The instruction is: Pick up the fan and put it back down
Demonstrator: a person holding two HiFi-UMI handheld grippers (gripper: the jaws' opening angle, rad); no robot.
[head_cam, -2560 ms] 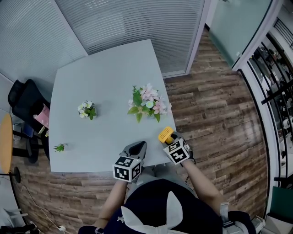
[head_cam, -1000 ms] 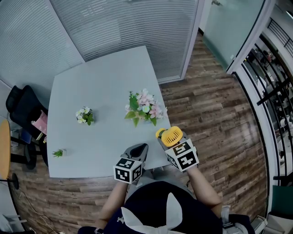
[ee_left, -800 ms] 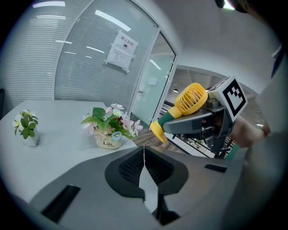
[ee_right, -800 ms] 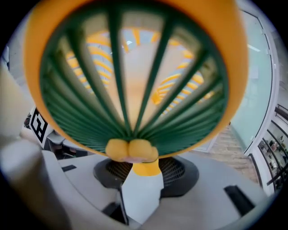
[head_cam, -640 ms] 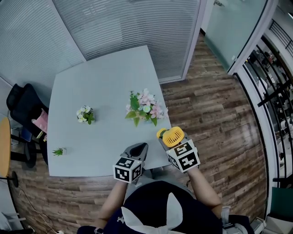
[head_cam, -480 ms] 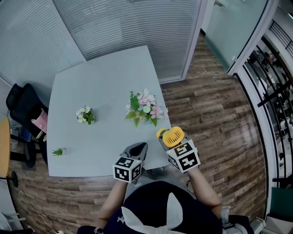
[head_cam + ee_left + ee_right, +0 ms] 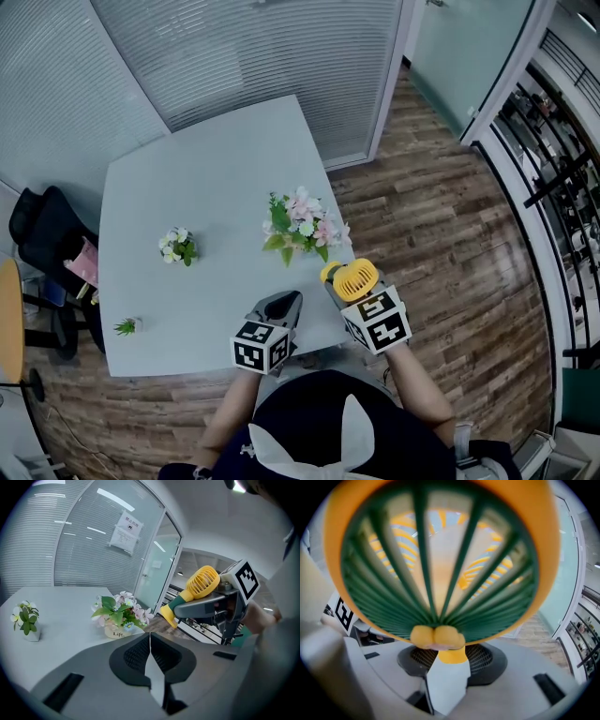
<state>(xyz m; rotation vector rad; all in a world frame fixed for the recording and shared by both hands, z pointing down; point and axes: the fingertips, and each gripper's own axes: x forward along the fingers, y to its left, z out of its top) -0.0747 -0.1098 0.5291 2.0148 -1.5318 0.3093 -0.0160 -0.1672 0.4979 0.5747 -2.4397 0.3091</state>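
Fingers [image 7: 487, 662] of right gripper [image 7: 343, 287] hold fan [image 7: 355, 278] aloft.

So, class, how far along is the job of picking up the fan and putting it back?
Done: the fan is off the table. In hand: the right gripper grips its handle in the air. Still to do: setting it back down. The left gripper is shut and empty.

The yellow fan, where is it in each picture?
Head view: the fan is low, just right of centre.
Left gripper view: upper right.
Right gripper view: close up, filling most of the picture.
Landmark: the pink flowers, above the fan in the head view, left of it in the left gripper view.
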